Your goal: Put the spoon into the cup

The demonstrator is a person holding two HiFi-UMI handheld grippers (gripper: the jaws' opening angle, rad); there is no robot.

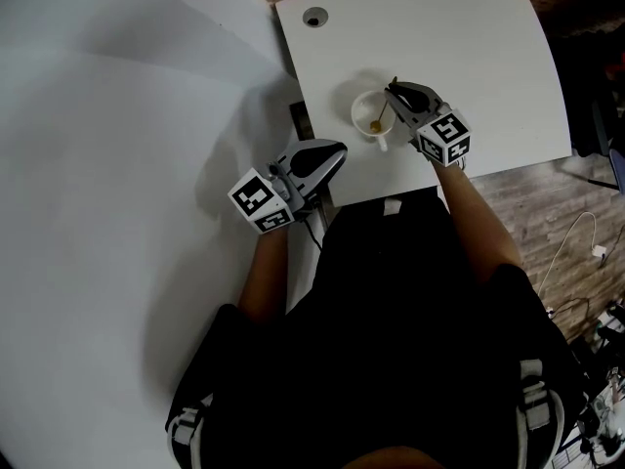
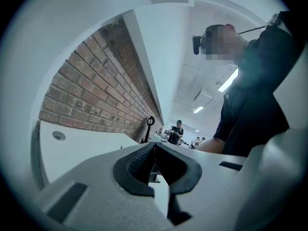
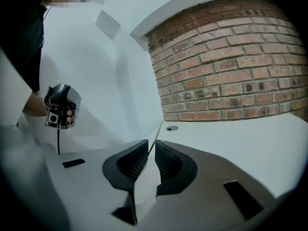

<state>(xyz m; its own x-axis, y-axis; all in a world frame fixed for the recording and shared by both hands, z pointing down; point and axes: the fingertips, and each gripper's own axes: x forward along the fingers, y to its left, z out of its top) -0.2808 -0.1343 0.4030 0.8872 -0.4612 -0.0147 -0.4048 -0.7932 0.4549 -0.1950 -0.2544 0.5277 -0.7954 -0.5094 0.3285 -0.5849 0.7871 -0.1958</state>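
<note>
Both jaws of the left gripper (image 1: 338,150) are clenched together on nothing, at the near corner of the white table (image 1: 469,47); farther on, the right gripper (image 1: 393,89) is slackened, the thin handle of the spoon (image 1: 379,120) loose between its jaws; the spoon's bowl sits inside the white cup (image 1: 357,115); a brick wall (image 3: 231,57) stands beyond.

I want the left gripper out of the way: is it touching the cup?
Apart. The head view shows bare table between the left gripper and the cup.
</note>
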